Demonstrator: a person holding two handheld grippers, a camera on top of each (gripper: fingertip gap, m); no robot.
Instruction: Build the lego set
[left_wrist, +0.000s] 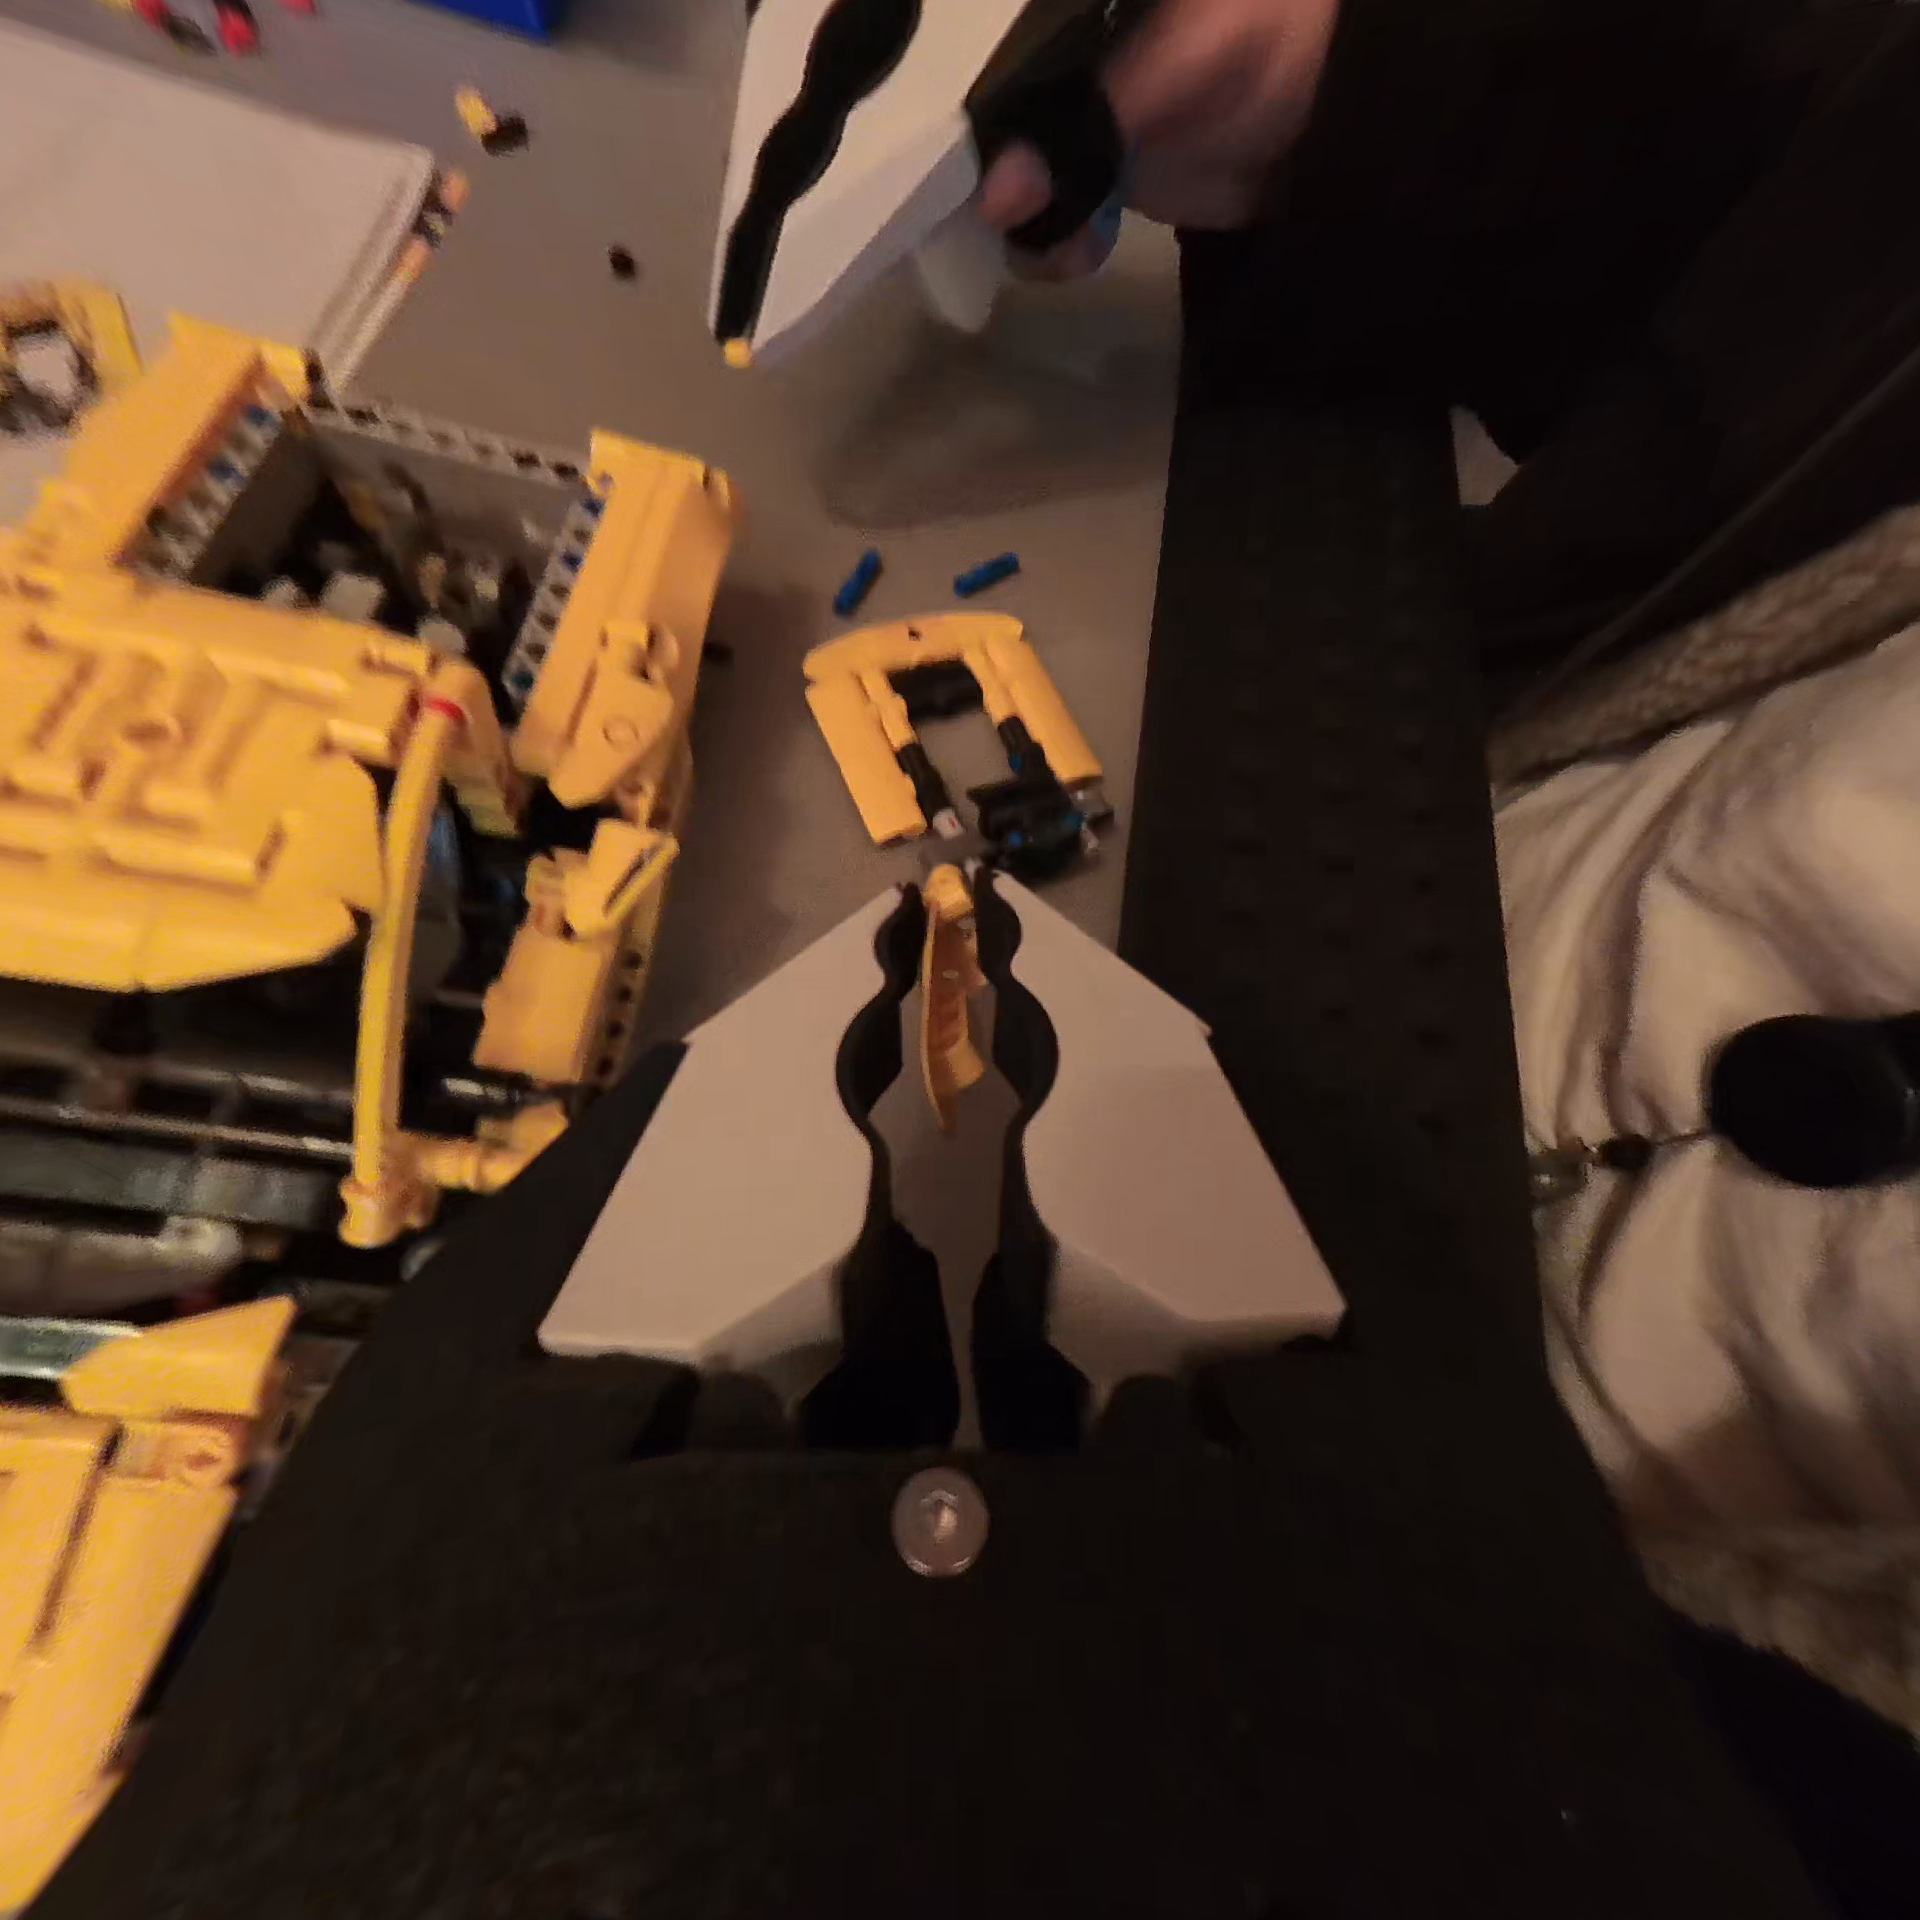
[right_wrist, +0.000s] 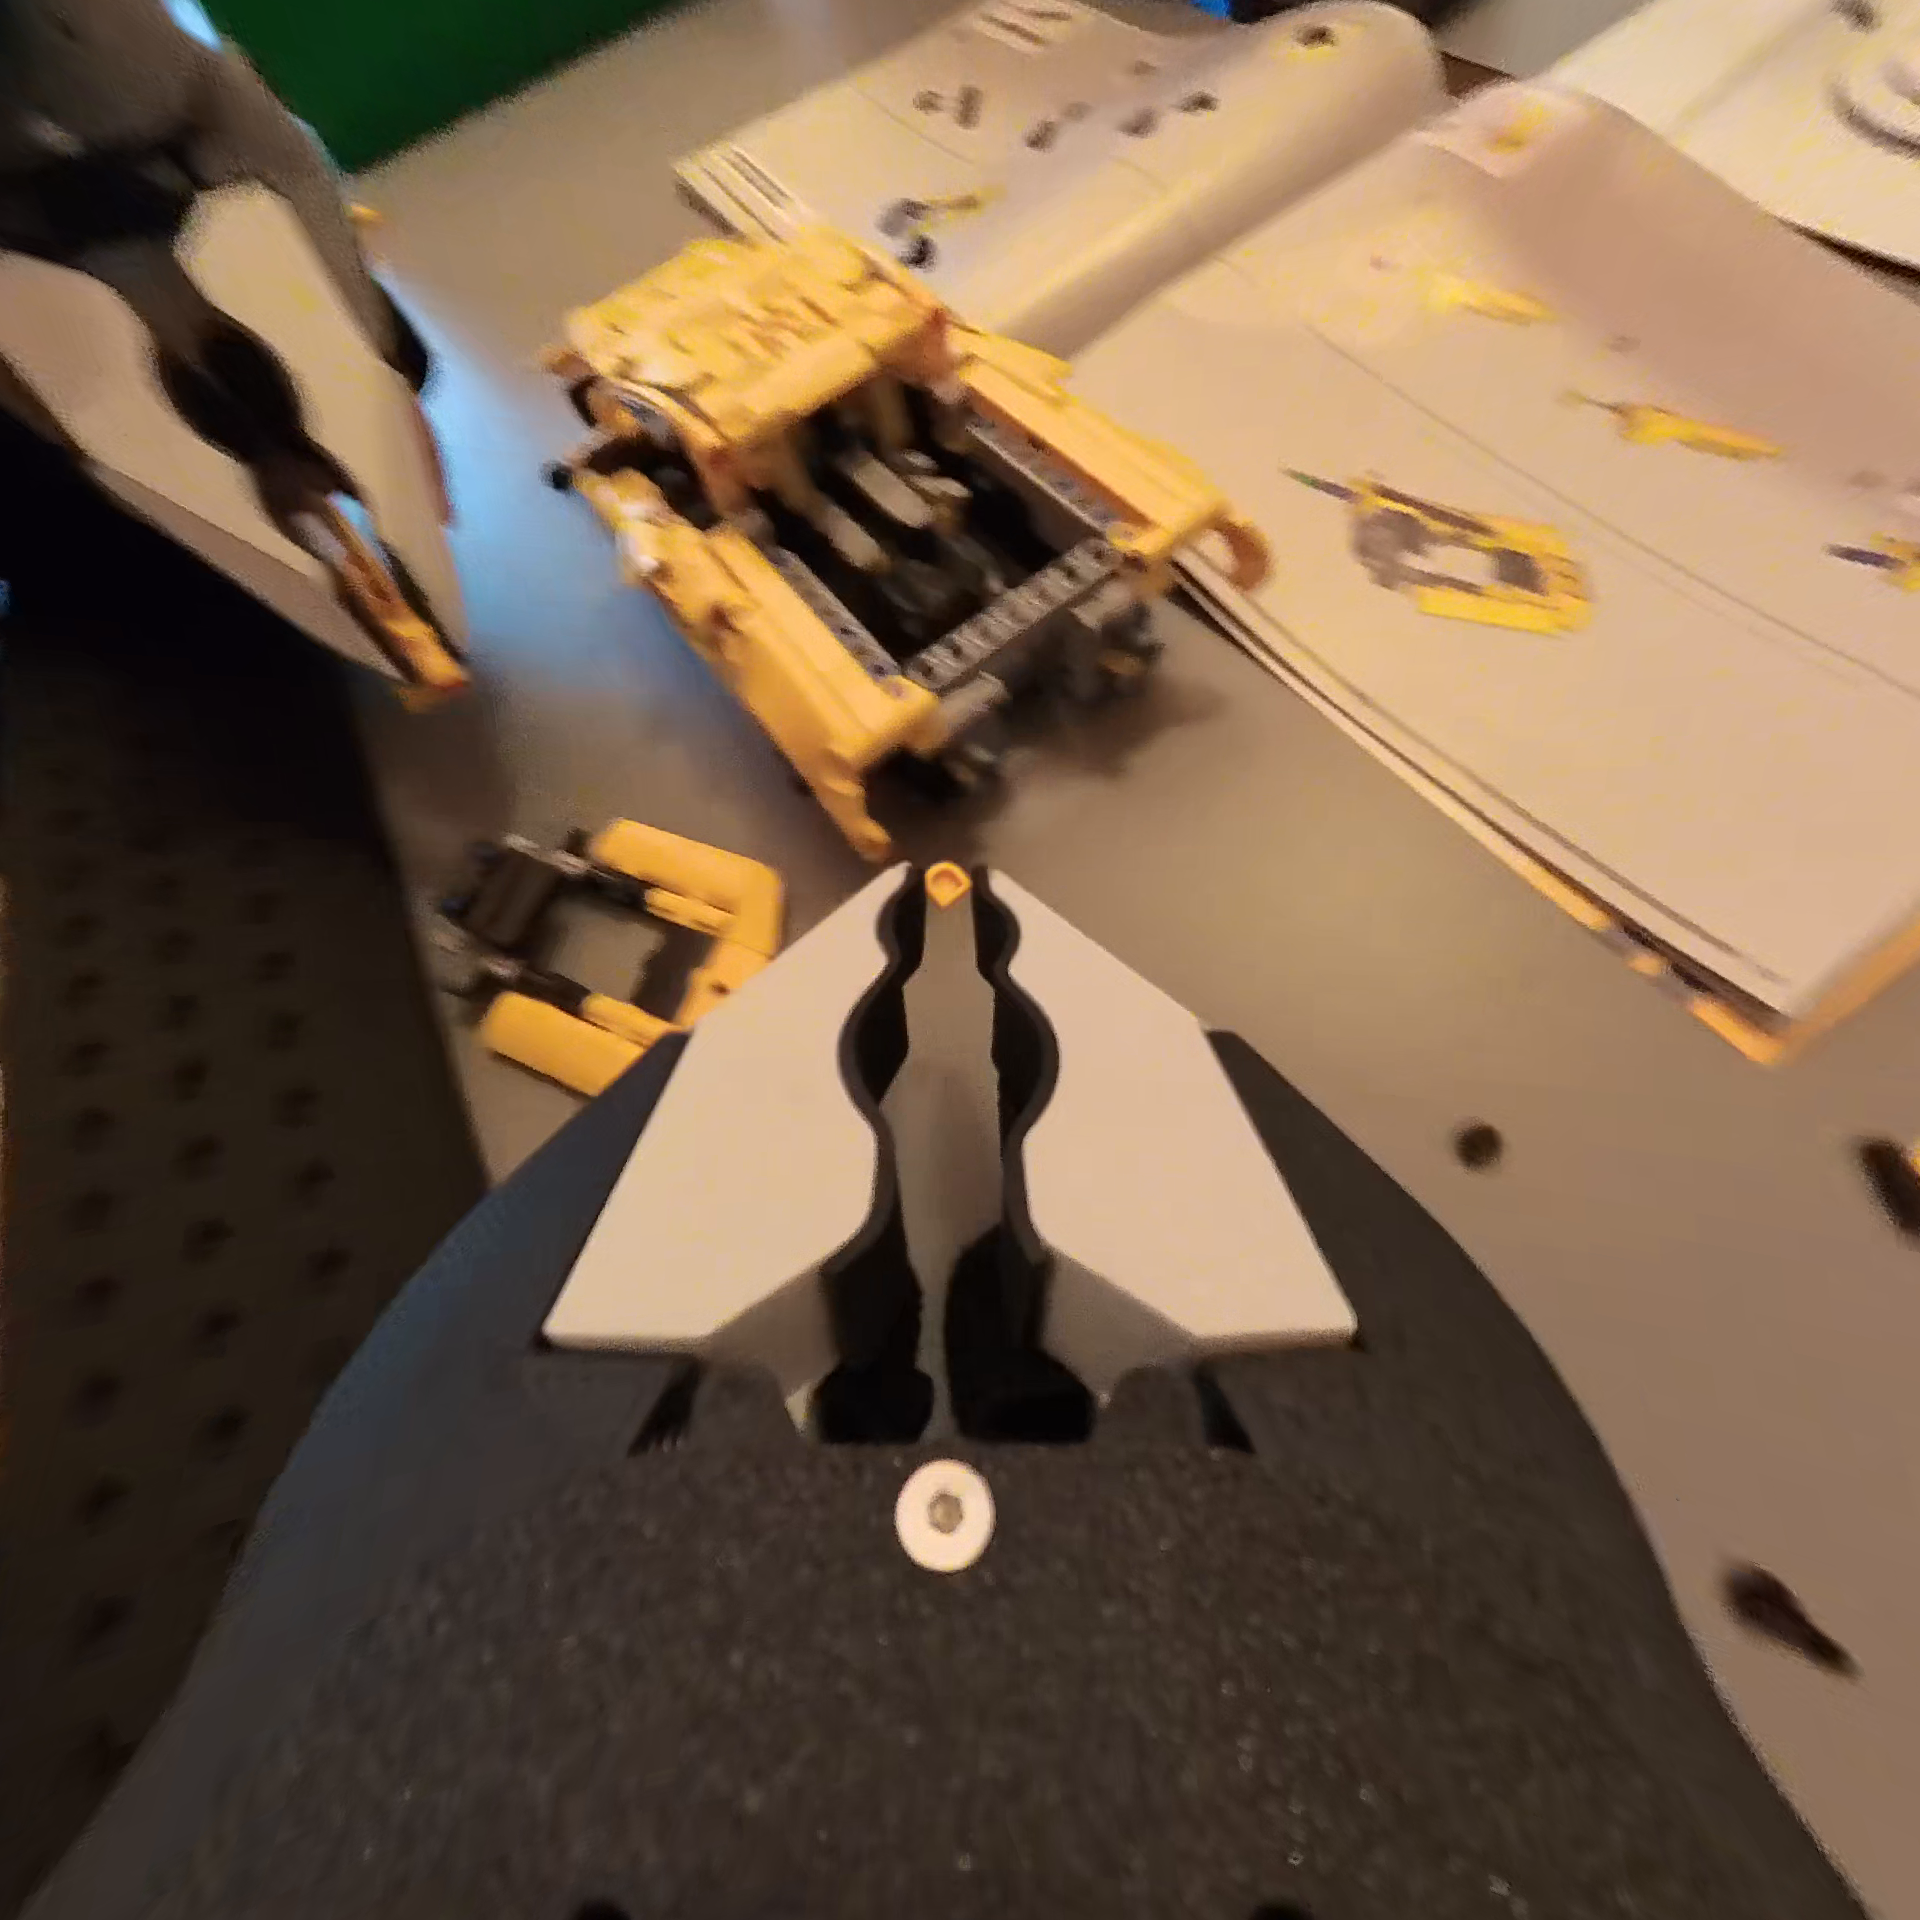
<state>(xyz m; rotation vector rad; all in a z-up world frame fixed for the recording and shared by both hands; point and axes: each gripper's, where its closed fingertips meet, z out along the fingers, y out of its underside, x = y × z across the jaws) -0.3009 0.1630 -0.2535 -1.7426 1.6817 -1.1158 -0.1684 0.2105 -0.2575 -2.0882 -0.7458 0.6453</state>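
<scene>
My left gripper (left_wrist: 948, 894) is shut on a long yellow curved piece (left_wrist: 951, 997) that runs back between its fingers. It hangs just above a yellow and black U-shaped sub-assembly (left_wrist: 951, 717) on the grey table. My right gripper (right_wrist: 948, 883) is shut on a small yellow piece (right_wrist: 948, 883) at its fingertips; it shows in the left wrist view (left_wrist: 736, 348) too, held by a gloved hand. The big yellow model (left_wrist: 343, 727) lies left of the left gripper and ahead of the right one (right_wrist: 862, 499). The sub-assembly (right_wrist: 634, 956) and left gripper (right_wrist: 416, 644) also show in the right wrist view.
An open instruction booklet (right_wrist: 1558, 520) lies right of the model. Two blue pins (left_wrist: 925, 577) and small loose pieces (left_wrist: 488, 120) lie on the table. A black perforated strip (left_wrist: 1309, 831) edges the table. A white fluffy garment (left_wrist: 1714, 1143) is at the right. Spacing between my two grippers at the tips: around 15 centimetres.
</scene>
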